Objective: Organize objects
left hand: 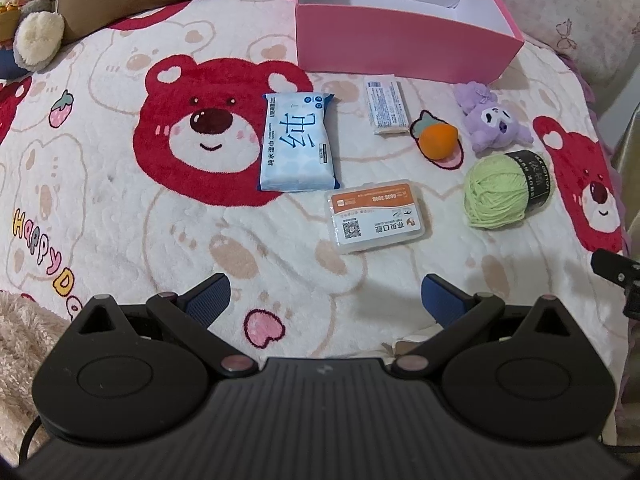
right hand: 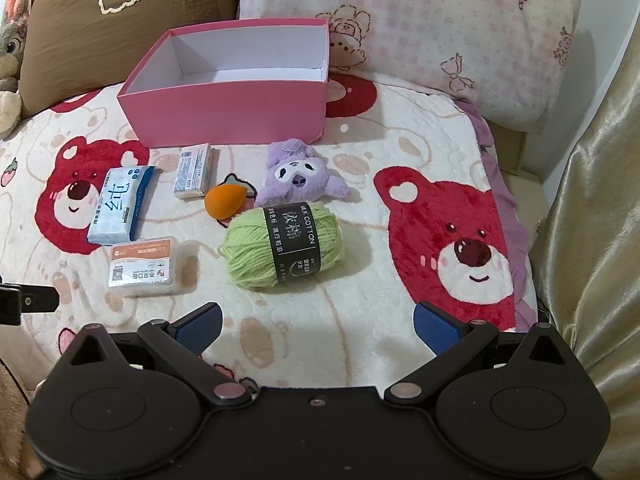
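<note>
An open pink box [left hand: 400, 46] [right hand: 224, 118] stands empty at the back of the bear blanket. In front of it lie a blue wipes pack [left hand: 298, 148] [right hand: 120, 204], a small white packet [left hand: 387, 106] [right hand: 194, 176], an orange sponge [left hand: 438, 142] [right hand: 224, 203], a purple plush [left hand: 494, 120] [right hand: 298, 178], a green yarn ball [left hand: 506, 188] [right hand: 284, 240] and a clear box with an orange label [left hand: 376, 216] [right hand: 144, 266]. My left gripper [left hand: 326, 300] is open and empty, near the clear box. My right gripper [right hand: 318, 326] is open and empty, just before the yarn.
A grey plush rabbit [left hand: 30, 16] sits at the back left beside a brown cushion [right hand: 112, 12]. A pink-checked pillow [right hand: 440, 32] lies behind the box. A beige curtain [right hand: 592, 240] hangs along the blanket's right edge.
</note>
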The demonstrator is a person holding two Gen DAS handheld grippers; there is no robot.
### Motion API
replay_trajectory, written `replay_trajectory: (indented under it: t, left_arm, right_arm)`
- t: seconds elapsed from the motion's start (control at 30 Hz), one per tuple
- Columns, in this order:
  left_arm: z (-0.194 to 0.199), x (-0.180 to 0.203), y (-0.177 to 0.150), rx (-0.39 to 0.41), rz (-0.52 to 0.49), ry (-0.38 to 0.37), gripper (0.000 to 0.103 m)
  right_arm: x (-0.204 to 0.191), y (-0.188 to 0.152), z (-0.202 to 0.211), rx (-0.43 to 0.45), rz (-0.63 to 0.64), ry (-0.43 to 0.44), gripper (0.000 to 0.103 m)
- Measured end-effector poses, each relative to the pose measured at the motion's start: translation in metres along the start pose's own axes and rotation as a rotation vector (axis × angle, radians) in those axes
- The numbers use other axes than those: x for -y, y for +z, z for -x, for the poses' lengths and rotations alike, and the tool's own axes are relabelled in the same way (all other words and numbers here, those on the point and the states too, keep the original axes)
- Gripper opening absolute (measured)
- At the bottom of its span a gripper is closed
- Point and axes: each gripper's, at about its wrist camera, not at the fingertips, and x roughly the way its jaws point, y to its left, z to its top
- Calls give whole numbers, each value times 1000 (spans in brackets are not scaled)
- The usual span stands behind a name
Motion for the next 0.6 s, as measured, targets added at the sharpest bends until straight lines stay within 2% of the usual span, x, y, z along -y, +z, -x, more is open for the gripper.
replay_trajectory:
  t: [0.6]
  left_arm:
    - [5, -2, 2, -9, -4, -5, 103]
  right_arm:
    - [-3, 0, 0, -9, 11, -5, 103]
